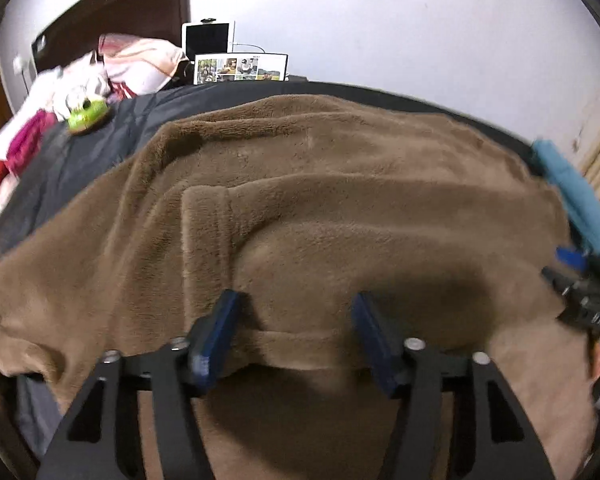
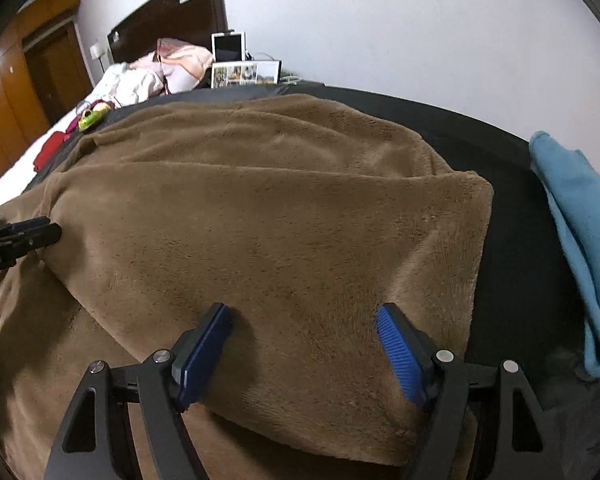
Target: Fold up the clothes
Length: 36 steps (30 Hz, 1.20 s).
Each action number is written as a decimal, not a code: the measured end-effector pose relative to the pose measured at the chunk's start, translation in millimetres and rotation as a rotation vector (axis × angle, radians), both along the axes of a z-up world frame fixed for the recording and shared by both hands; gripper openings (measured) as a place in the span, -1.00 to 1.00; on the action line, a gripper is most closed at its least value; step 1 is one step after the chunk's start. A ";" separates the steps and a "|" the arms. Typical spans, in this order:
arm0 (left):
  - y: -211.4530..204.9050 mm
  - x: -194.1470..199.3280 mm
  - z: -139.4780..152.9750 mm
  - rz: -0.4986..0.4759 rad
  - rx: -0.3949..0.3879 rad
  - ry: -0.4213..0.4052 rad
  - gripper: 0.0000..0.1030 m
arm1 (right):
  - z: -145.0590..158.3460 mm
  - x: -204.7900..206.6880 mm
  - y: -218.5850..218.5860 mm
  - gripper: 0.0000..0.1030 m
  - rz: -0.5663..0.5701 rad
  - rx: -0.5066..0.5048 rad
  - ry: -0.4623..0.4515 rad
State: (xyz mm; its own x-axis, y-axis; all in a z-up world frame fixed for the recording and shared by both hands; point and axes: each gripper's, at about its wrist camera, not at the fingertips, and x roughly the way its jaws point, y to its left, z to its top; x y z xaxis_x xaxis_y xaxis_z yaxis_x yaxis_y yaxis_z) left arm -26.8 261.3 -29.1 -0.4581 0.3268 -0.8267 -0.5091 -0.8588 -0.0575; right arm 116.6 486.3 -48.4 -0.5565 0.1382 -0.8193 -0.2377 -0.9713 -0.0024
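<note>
The brown fleece garment [image 2: 260, 216] lies spread over the dark cover of the bed [image 2: 512, 240], one layer already folded across it. Both the left hand-held gripper [image 1: 296, 320] and the right hand-held gripper [image 2: 304, 340] hover released above its near edge, nothing between their pads. The next fold likely goes best by pinching matching near corners, lifting evenly, and keeping clear of the blue towel [image 2: 580, 232] at the right.

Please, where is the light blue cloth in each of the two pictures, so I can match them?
Left wrist view: the light blue cloth is at the far right edge, blurred, past the brown fleece garment.
Right wrist view: the light blue cloth hangs down the right side, apart from the brown garment, on the dark cover.
Shared landmark: the photo collage frame standing at the back near the wall.
</note>
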 end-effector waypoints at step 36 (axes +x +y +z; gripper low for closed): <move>46.1 20.3 -11.5 -0.206 0.079 -0.014 0.45 | -4.4 -9.3 -26.6 0.68 0.013 0.015 0.045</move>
State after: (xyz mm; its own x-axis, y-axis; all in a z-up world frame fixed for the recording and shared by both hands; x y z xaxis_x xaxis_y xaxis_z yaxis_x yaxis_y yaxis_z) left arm -6.5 307.5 -40.6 -0.3632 0.4764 -0.8007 -0.6721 -0.7291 -0.1289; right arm 107.3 459.8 -52.8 -0.5945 0.1429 -0.7913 -0.2249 -0.9744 -0.0070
